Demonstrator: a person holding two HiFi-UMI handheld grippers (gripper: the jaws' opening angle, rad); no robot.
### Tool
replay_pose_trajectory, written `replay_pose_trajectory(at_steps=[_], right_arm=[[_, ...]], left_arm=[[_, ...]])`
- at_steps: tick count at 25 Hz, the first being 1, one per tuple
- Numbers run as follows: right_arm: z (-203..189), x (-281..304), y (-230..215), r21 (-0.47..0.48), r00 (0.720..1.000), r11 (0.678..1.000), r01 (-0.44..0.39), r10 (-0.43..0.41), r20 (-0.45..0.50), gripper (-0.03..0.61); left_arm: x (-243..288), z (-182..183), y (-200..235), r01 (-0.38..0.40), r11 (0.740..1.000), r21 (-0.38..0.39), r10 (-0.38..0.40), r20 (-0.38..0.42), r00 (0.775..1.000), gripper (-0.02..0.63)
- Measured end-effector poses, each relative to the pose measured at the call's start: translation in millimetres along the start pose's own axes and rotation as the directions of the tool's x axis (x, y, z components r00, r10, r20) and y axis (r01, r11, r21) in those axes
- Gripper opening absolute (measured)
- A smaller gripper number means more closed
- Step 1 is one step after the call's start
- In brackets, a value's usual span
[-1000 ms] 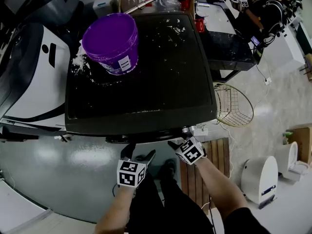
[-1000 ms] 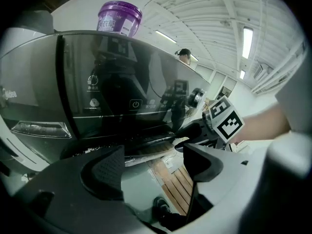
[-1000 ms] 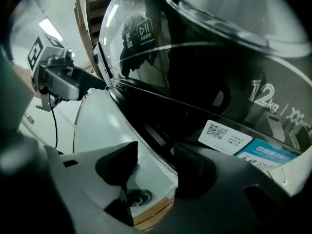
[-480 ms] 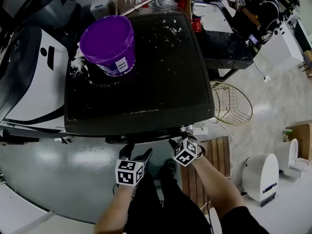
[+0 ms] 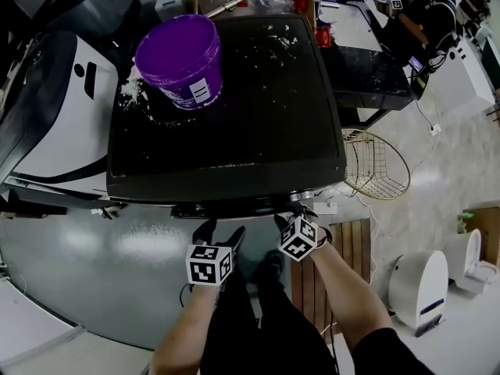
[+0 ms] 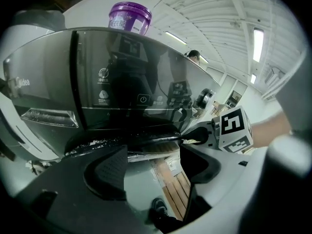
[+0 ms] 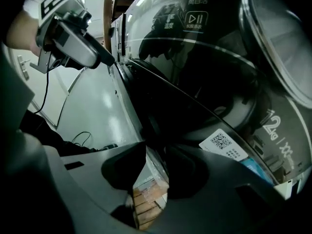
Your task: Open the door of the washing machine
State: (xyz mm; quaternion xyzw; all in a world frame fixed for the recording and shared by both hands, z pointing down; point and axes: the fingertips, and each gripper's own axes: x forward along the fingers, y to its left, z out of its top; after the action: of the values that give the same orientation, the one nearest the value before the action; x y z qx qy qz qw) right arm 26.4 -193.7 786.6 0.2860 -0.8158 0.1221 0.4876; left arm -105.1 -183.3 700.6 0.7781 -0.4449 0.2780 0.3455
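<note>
even overhead light from ceiling strips (image 6: pixel 257 39), seen in the left gripper view, leaves soft glare on the grey floor (image 5: pixel 148 247) and reflections on the glossy washing machine front (image 6: pixel 141 82); both gripper views bend strongly, with black corners, the right one dim.

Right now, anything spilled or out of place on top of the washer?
Yes. White powder is spilled on the glossy black top of the washing machine. It is thickest beside the upright purple plastic bucket near the far left corner, and loose flecks are scattered toward the far right edge. It looks like spilled detergent, though I can't confirm that.
</note>
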Motion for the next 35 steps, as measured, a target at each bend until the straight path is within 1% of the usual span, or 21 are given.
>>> replay_pose_trajectory(at_steps=[4, 6, 9, 12, 13, 16, 17, 20, 22, 25, 27, 30, 32, 33, 35], right_arm=[[1, -2, -1, 0.024, 1.000, 1.000, -0.008, 0.008, 0.016, 0.133], [-1, -4, 1, 0.021, 1.000, 1.000, -0.007, 0.006, 0.023, 0.130], [-1, -2, 0, -0.008, 0.999, 1.000, 0.001, -0.001, 0.035, 0.140], [-1, 4, -3, -0.051, 0.999, 0.998, 0.032, -0.031, 0.019, 0.164], [-2, 5, -3, -0.052, 0.999, 0.998, 0.037, -0.035, 0.021, 0.166], [1, 5, -2, -0.022, 0.999, 0.999, 0.041, -0.040, 0.019, 0.165], [1, 5, -2, -0.014, 0.999, 0.999, 0.052, -0.052, 0.010, 0.161], [-1, 1, -2, 0.002, 0.992, 0.992, 0.124, -0.124, -0.002, 0.160], [-3, -1, -3, 0.025, 0.990, 0.990, 0.141, -0.141, -0.011, 0.158], [-2, -1, -2, 0.060, 0.993, 0.992, 0.115, -0.113, -0.027, 0.152], [-2, -2, -1, 0.065, 0.994, 0.992, 0.104, -0.102, -0.028, 0.150], [-4, 0, -3, 0.021, 0.994, 0.994, 0.103, -0.103, -0.030, 0.158], [-4, 4, -3, -0.015, 0.995, 0.996, 0.087, -0.087, -0.041, 0.172], [-3, 6, -3, -0.019, 0.996, 0.997, 0.079, -0.079, -0.042, 0.173], [-2, 6, -4, 0.001, 0.996, 0.997, 0.077, -0.077, -0.038, 0.172]], left_arm=[[-3, -6, 6, -0.041, 0.996, -0.074, 0.040, -0.015, 0.999, 0.351], [-8, -9, 8, -0.053, 0.994, -0.098, 0.052, -0.016, 0.999, 0.351], [-12, -8, 9, -0.054, 0.995, -0.084, 0.054, -0.006, 0.999, 0.351], [-12, -5, 9, -0.036, 0.998, -0.060, 0.037, 0.004, 0.999, 0.351], [-12, -6, 9, -0.031, 0.998, -0.059, 0.031, 0.007, 0.999, 0.351], [-17, -11, 12, -0.018, 0.998, -0.063, 0.019, 0.014, 1.000, 0.351], [-19, -15, 13, -0.013, 0.998, -0.066, 0.014, 0.012, 1.000, 0.351], [-27, -31, 10, 0.012, 0.997, -0.079, -0.013, -0.010, 1.000, 0.351], [-38, -41, 12, 0.022, 0.996, -0.081, -0.024, -0.023, 0.999, 0.351], [-53, -55, 23, 0.008, 0.995, -0.098, -0.012, -0.045, 0.999, 0.351], [-59, -61, 27, 0.001, 0.994, -0.108, -0.007, -0.053, 0.999, 0.351], [-60, -59, 29, 0.012, 0.994, -0.105, -0.017, -0.045, 0.999, 0.351], [-58, -54, 32, 0.018, 0.996, -0.091, -0.022, -0.040, 0.999, 0.351], [-57, -51, 33, 0.020, 0.996, -0.085, -0.024, -0.035, 0.999, 0.351], [-55, -45, 35, 0.025, 0.997, -0.080, -0.027, -0.023, 0.999, 0.351]])
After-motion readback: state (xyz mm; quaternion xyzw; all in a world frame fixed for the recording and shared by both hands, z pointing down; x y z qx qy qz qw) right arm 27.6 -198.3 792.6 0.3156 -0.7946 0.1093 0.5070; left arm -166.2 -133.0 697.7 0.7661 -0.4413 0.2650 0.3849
